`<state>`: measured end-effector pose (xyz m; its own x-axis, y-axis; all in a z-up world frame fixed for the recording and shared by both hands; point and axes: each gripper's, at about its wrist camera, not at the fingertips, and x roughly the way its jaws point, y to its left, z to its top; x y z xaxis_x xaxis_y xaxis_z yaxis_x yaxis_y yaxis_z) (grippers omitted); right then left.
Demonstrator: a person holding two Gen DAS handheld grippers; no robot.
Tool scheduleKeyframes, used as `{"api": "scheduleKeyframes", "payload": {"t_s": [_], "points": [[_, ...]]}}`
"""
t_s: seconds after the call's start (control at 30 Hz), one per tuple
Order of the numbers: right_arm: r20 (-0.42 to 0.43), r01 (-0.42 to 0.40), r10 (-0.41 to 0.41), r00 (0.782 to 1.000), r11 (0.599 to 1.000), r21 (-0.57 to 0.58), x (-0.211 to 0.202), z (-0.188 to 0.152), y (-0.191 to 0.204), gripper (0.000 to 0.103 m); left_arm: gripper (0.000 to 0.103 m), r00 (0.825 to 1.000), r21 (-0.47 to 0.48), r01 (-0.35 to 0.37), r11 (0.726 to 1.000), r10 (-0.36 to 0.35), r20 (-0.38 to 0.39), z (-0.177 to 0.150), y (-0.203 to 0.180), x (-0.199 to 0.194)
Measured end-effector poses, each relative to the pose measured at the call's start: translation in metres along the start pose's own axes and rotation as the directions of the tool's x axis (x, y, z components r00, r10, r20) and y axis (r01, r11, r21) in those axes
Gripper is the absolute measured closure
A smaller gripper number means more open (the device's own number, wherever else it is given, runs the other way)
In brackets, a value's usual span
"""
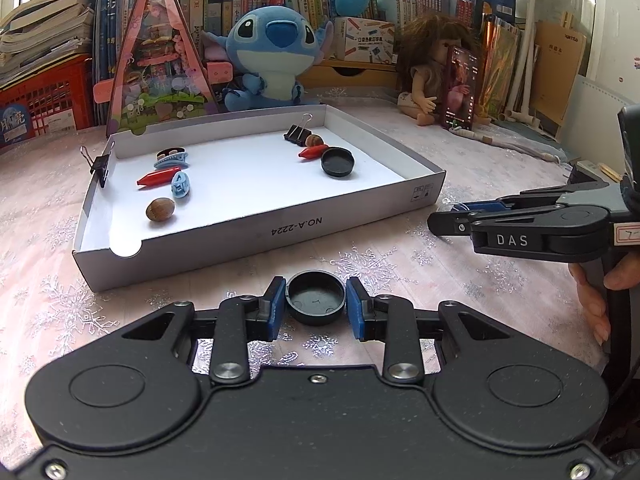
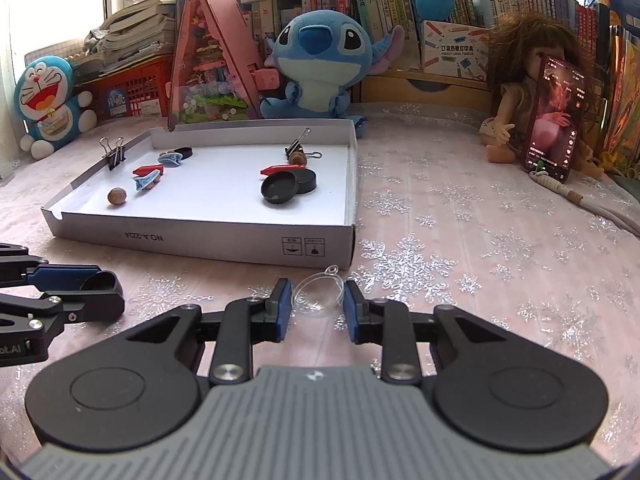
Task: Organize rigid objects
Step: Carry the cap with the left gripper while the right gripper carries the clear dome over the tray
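Left wrist view, items left to right. Box lid tray [image 1: 256,232], white card, at 12 o'clock on the table; it holds clips, nuts, red pegs, blue hair claws and a black cap.

Black cap [image 1: 317,298], at 6 o'clock just before the tray's near wall, open side up, between the blue pads of the left gripper [image 1: 316,307]. The jaws stand about cap-width apart, pads at or just beside the rim; whether they already pinch it is hard to tell. Judged light, stiff plastic, smooth wall, so somewhat slippery: take it across the widest part of the rim, low on the wall.

Right gripper [image 2: 316,300], at 3 o'clock in the left view. Right wrist view: jaws part open around a clear plastic dome [image 2: 318,294] lying tilted on the cloth, with gaps visible at both pads, nothing gripped. Judged very light, thin and easily cracked or squirted out; squeeze gently at the rim.

Surface: pink tablecloth [image 2: 480,240] with glittery snowflakes, soft, may wrinkle.

Room: bookshelves, a Stitch plush [image 1: 272,52], a doll [image 2: 532,92] and a propped phone [image 2: 556,120] at the back.
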<state>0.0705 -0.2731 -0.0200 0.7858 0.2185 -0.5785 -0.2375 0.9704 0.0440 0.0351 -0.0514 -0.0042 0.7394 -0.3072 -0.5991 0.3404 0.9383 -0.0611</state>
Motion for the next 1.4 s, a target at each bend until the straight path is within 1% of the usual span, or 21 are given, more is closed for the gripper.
{"api": "scheduleKeyframes", "payload": {"t_s": [0.77,0.9,1.13,1.23,1.3,1.4], "points": [[0.006,-0.031,0.031,0.999,1.0,-0.002,-0.001,0.001,0.012,0.07,0.073,0.999,-0.031,-0.048,0.998,0.049,0.012,0.005,0.013,-0.003],[0.01,-0.064,0.064,0.998,0.998,0.027,-0.004,0.004,0.013,0.07,0.073,0.998,-0.033,-0.053,0.998,0.054,0.031,0.009,0.015,-0.007],[0.037,-0.08,0.08,0.996,0.997,0.004,-0.01,0.014,0.022,0.07,0.073,0.993,-0.051,-0.098,0.994,0.101,0.063,0.019,0.029,-0.01],[0.046,-0.084,0.084,0.995,0.996,-0.007,-0.01,0.019,0.026,0.07,0.073,0.992,-0.059,-0.102,0.993,0.105,0.064,0.021,0.036,-0.01],[0.051,-0.086,0.087,0.995,0.996,-0.01,-0.01,0.022,0.028,0.07,0.073,0.991,-0.047,-0.116,0.992,0.119,0.065,0.021,0.038,-0.007],[0.057,-0.089,0.089,0.994,0.996,-0.017,-0.01,0.024,0.033,0.07,0.073,0.988,-0.068,-0.137,0.988,0.141,0.058,0.022,0.046,-0.003]]}}
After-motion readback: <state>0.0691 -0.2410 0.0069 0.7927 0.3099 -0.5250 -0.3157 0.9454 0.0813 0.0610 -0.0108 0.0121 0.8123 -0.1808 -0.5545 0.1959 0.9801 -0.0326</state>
